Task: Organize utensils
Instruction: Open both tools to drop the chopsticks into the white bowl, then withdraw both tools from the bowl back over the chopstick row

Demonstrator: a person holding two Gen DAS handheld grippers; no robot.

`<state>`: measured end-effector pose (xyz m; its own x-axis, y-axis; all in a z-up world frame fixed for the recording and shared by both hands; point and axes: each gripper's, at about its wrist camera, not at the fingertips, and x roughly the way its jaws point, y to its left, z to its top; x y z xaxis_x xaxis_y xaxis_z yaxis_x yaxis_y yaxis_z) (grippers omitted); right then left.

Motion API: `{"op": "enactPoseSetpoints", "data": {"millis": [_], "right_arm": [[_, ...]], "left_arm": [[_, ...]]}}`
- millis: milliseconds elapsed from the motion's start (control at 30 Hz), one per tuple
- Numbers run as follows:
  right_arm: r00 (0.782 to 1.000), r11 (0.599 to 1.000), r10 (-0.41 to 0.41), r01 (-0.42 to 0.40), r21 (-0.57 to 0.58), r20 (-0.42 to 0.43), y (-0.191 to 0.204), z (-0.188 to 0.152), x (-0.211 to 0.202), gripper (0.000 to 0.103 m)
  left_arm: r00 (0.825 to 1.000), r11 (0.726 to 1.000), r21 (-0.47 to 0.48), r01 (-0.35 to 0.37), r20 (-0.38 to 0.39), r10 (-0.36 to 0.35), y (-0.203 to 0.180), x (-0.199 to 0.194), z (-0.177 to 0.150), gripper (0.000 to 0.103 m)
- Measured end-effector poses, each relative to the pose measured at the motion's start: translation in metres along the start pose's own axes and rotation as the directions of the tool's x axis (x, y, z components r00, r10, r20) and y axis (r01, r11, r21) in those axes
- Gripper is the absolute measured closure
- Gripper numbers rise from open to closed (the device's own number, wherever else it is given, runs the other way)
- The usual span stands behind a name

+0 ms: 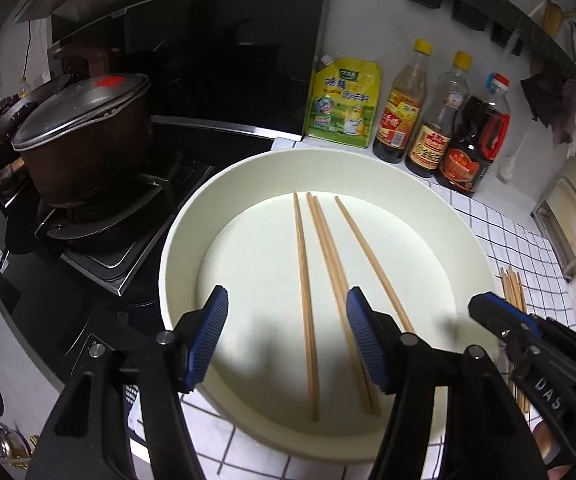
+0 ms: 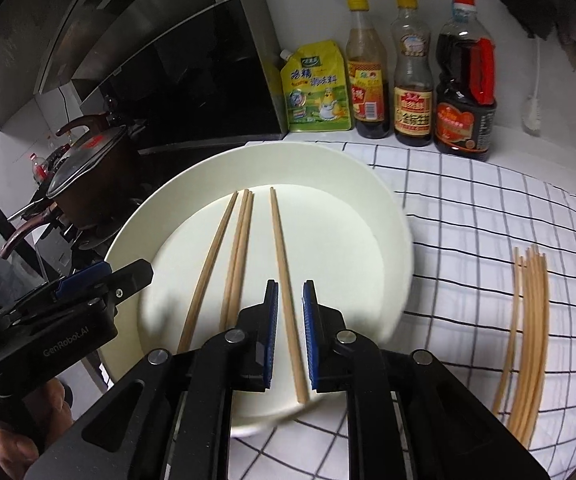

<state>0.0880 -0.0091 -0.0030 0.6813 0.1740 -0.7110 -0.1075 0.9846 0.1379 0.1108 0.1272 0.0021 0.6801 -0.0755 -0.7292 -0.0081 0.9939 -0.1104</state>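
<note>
A: What do we see of the chopsticks?

B: Four slim, pale wooden chopsticks [image 1: 308, 300] lie in the round cream tray [image 1: 184, 220] at frame centre: one alone, a touching pair, one alone again. A second bundle of chopsticks [image 2: 528, 332] lies on the white, black-checked cloth [image 2: 468, 220] over the desk, at lower right of the right view.

A: And our tools?

B: The left hand-held gripper [image 1: 286, 340] hangs spread wide over the tray, its ribbed blue pads [image 1: 208, 340] holding nothing. The right hand-held gripper [image 2: 290, 336] is narrowed around the rightmost chopstick [image 2: 284, 280]; we see slim gaps on both sides, no grip yet.
</note>
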Motion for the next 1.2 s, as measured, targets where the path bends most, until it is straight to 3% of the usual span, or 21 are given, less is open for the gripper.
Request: {"op": "enactPoseSetpoints", "data": {"millis": [300,533,833,1200], "right_arm": [[0.994,0.992,-0.106,0.104,0.066,0.036,-0.054,-0.042,-0.057,0.09],[0.976,0.973,-0.211,0.203,0.113,0.06,-0.108,-0.081,-0.092,0.084],[0.95,0.942,-0.313,0.311,0.124,-0.006,-0.167,-0.102,-0.085,0.079],[0.952,0.944,-0.302,0.306,0.124,-0.056,-0.193,-0.093,-0.054,0.077]], "left_arm": [[0.997,0.994,0.078,0.08,0.015,-0.081,-0.047,-0.026,-0.029,0.039],[0.985,0.972,0.164,0.171,0.008,-0.175,-0.102,-0.035,-0.057,0.035],[0.963,0.937,0.227,0.267,-0.035,-0.267,-0.165,-0.026,-0.083,0.03],[0.966,0.922,0.289,0.256,-0.037,-0.257,-0.209,-0.011,-0.089,0.03]]}}
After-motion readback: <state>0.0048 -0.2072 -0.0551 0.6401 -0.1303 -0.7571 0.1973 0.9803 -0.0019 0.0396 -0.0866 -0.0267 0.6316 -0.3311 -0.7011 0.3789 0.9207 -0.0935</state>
